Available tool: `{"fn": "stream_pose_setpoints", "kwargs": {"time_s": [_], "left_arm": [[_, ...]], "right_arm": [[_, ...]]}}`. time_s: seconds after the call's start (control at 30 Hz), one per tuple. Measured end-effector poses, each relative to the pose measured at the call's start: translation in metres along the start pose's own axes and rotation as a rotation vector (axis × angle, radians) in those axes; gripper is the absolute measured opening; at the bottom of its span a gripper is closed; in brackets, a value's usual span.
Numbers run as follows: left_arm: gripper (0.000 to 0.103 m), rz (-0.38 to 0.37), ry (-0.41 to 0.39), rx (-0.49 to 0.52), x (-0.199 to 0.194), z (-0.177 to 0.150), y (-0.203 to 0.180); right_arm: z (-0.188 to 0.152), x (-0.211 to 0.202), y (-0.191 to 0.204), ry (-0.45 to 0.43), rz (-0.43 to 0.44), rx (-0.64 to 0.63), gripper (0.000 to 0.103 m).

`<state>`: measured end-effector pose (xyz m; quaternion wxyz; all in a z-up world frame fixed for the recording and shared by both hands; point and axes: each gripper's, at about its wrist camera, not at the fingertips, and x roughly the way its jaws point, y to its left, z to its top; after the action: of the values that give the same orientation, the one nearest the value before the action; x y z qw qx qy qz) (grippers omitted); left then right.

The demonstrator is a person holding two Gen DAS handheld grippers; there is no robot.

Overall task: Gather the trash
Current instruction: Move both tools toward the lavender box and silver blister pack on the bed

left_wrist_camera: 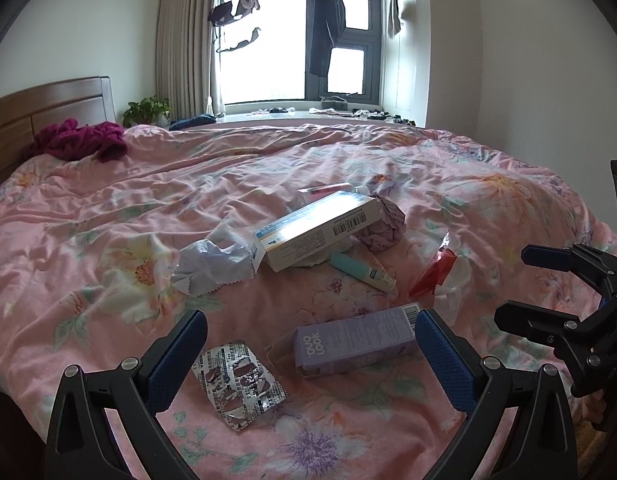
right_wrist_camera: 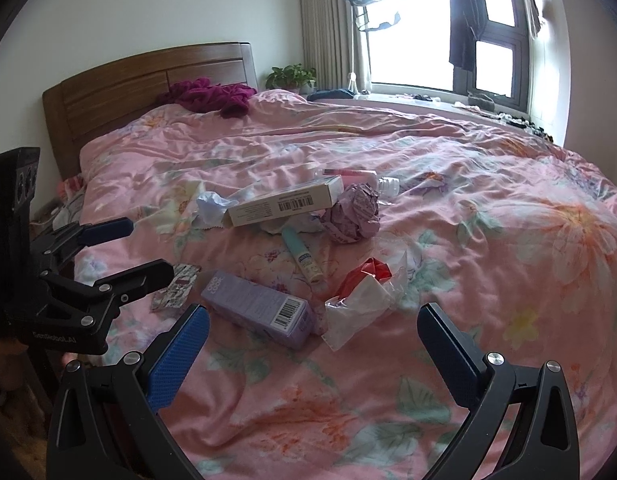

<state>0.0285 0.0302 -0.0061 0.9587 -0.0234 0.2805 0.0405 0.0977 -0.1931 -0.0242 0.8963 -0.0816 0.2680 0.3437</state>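
Covering nearly all of both views was the pink floral quilt, with the trash gathered near its middle. Largest of it was the white carton, resting on a crumpled lilac paper ball. Nearer lay the purple box, just ahead of the left gripper, whose jaws stood wide open and empty. Its long axis ran across that gripper's span, the barcode end pointing toward the right gripper, likewise spread and holding nothing. The left looked the nearer, I judged. Beside the box sat a foil blister sheet. Smaller still, a mint tube pointed toward the carton, possibly lip balm.
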Motion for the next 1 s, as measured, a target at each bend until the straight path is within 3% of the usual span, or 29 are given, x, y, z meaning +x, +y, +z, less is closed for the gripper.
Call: {"fn": "stream_pose_setpoints", "kwargs": {"time_s": [0.43, 1.0], "left_arm": [[0.103, -0.043, 0.032, 0.011, 0.016, 0.005, -0.001], [0.103, -0.047, 0.057, -0.025, 0.030, 0.012, 0.002]], "right_arm": [[0.008, 0.011, -0.011, 0.032, 0.049, 0.006, 0.103], [0.018, 0.019, -0.002, 0.041, 0.034, -0.048, 0.103]]}}
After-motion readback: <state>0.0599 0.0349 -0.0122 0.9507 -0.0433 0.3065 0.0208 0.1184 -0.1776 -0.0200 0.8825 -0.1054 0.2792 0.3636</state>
